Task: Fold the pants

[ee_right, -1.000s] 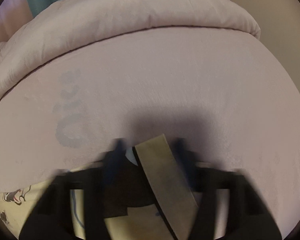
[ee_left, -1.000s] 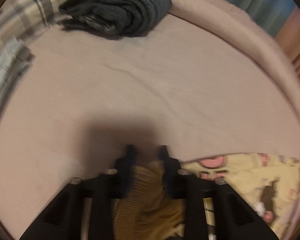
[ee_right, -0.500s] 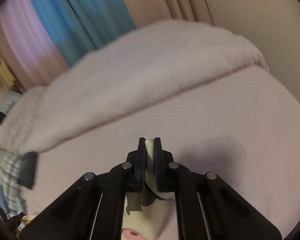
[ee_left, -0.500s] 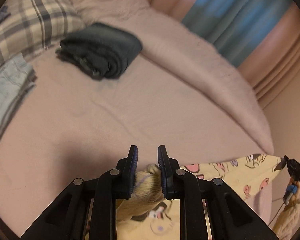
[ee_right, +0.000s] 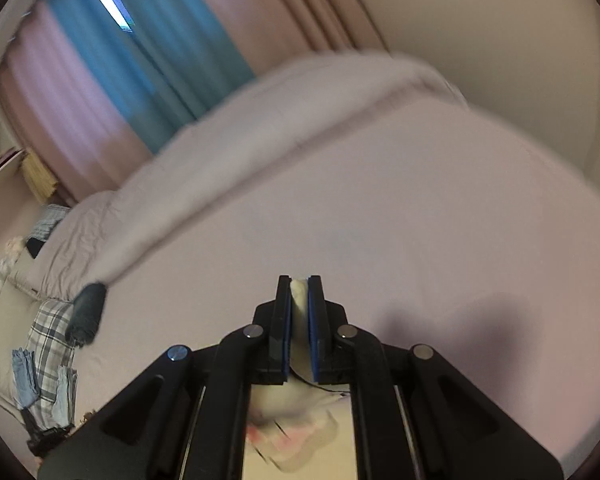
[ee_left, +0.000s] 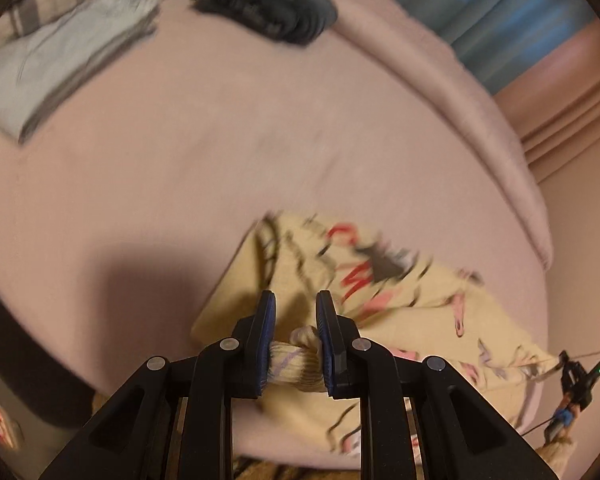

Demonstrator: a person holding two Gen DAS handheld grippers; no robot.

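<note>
Pants [ee_left: 380, 292], yellow printed, lifted over near edge of bed [ee_left: 220, 140], rest draped on sheet. Left gripper [ee_left: 296, 332] pinches bunched cuff; right gripper [ee_right: 299, 312] clamps thin fabric edge. Risk: thin edge slips free mid-swing, fold lands skewed; bunched cuff keeps wrinkles.

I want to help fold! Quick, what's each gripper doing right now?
Left gripper: closed on a bunched bit of the yellow pants.
Right gripper: closed tight on a thin edge of the pants.
</note>
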